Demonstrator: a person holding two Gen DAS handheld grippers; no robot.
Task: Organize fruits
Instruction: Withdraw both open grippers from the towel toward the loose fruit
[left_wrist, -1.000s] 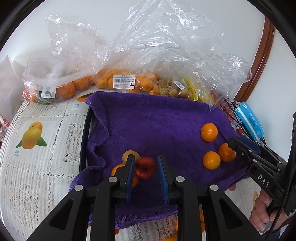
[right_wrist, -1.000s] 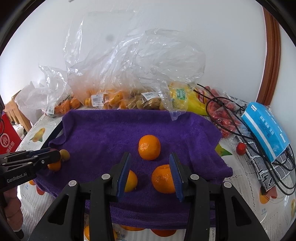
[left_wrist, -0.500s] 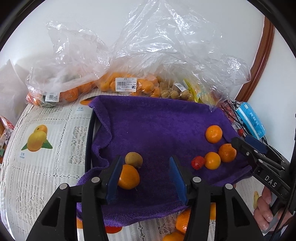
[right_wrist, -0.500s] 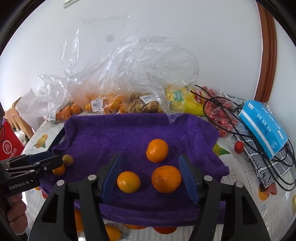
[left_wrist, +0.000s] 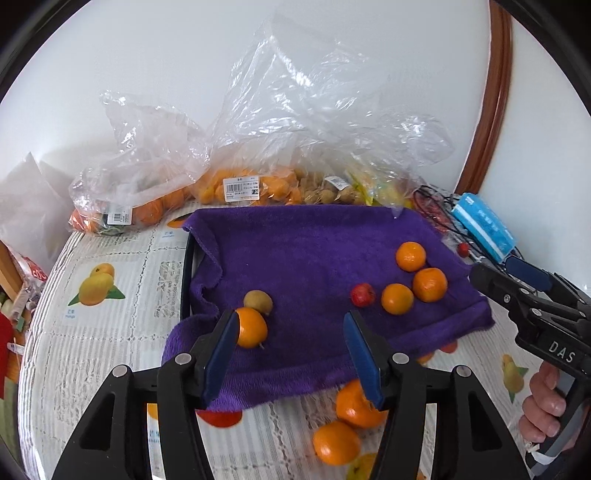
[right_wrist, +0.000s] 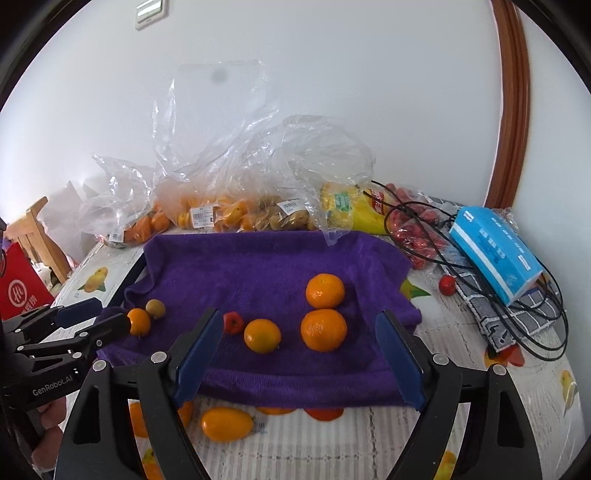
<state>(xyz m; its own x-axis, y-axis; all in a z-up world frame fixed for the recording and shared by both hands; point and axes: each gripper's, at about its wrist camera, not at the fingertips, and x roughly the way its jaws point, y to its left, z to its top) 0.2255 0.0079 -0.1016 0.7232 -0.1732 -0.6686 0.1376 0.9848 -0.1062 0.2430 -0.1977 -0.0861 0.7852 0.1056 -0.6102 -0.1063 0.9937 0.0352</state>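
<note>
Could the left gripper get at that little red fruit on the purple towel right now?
Probably yes. The left gripper is open and empty, and the red fruit sits exposed on the towel, with only an orange close beside it.

I am reading "DAS" on the right claw (left_wrist: 524, 280) in my left view, and "GenRobot.AI" on the left claw (right_wrist: 107, 317) in my right view. The bags' price labels (left_wrist: 242, 189) are showing print too small to read.

On the purple towel (right_wrist: 258, 266) lie four oranges: three at right (right_wrist: 325, 291) (right_wrist: 323, 329) (right_wrist: 262, 335), one at left (right_wrist: 138, 321). One small red fruit (right_wrist: 233, 322) and one brownish round fruit (right_wrist: 155, 307) lie there too. One blue box (right_wrist: 495, 251) sits far right.
</note>
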